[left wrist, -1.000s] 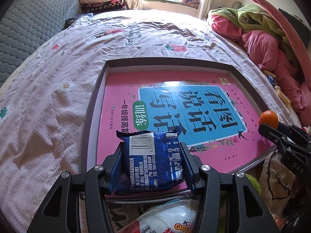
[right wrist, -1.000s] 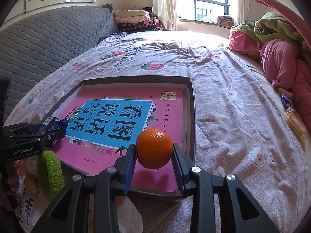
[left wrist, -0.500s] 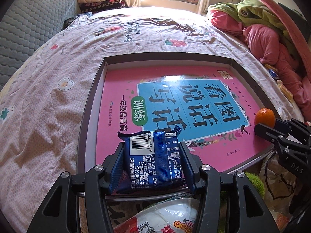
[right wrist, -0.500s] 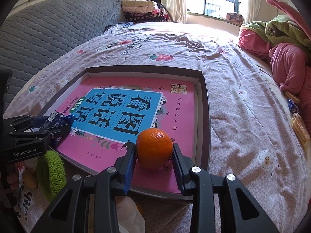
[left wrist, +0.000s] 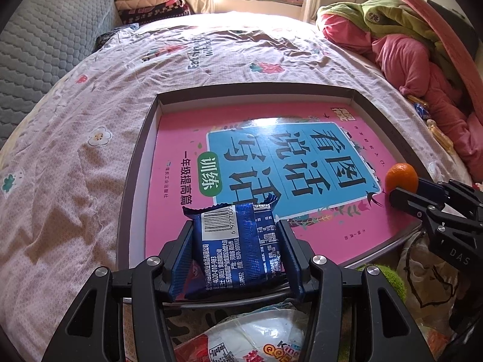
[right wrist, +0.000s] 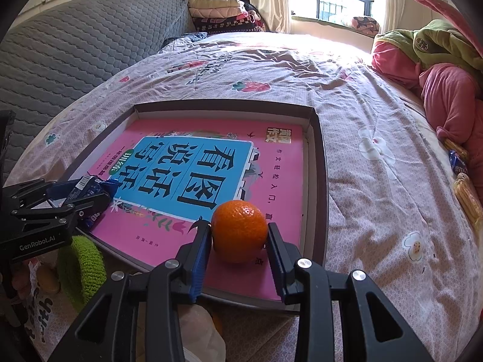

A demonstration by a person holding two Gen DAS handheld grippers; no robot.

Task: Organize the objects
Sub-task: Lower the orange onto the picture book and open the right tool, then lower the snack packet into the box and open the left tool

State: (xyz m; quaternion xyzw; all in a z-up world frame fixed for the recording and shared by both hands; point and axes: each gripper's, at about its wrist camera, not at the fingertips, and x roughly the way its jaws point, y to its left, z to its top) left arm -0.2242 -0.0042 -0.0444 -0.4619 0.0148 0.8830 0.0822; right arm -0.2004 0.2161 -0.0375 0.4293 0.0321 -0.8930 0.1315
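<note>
A shallow grey box [left wrist: 137,163] [right wrist: 320,181] lies on the bed with a pink and blue book [left wrist: 271,163] [right wrist: 211,169] flat inside it. My left gripper [left wrist: 237,235] is shut on a blue snack packet [left wrist: 238,247] over the book's near left corner; the same packet [right wrist: 87,188] shows at the left of the right wrist view. My right gripper [right wrist: 238,229] is shut on an orange mandarin [right wrist: 238,230] that sits low over the book's near right corner, seen as a mandarin [left wrist: 401,176] at the right of the left wrist view.
The bed has a pink flowered sheet [left wrist: 75,166]. Pink and green bedding [right wrist: 446,90] is heaped at the right, with small snack packs [right wrist: 462,175] beside it. Bags of snacks [left wrist: 256,341] and a green knitted item [right wrist: 81,265] lie below the box's near edge. A grey quilted headboard [right wrist: 75,48] stands left.
Both grippers keep their holds. The mandarin has come down closer to the book's near right corner. The packet has hardly moved.
</note>
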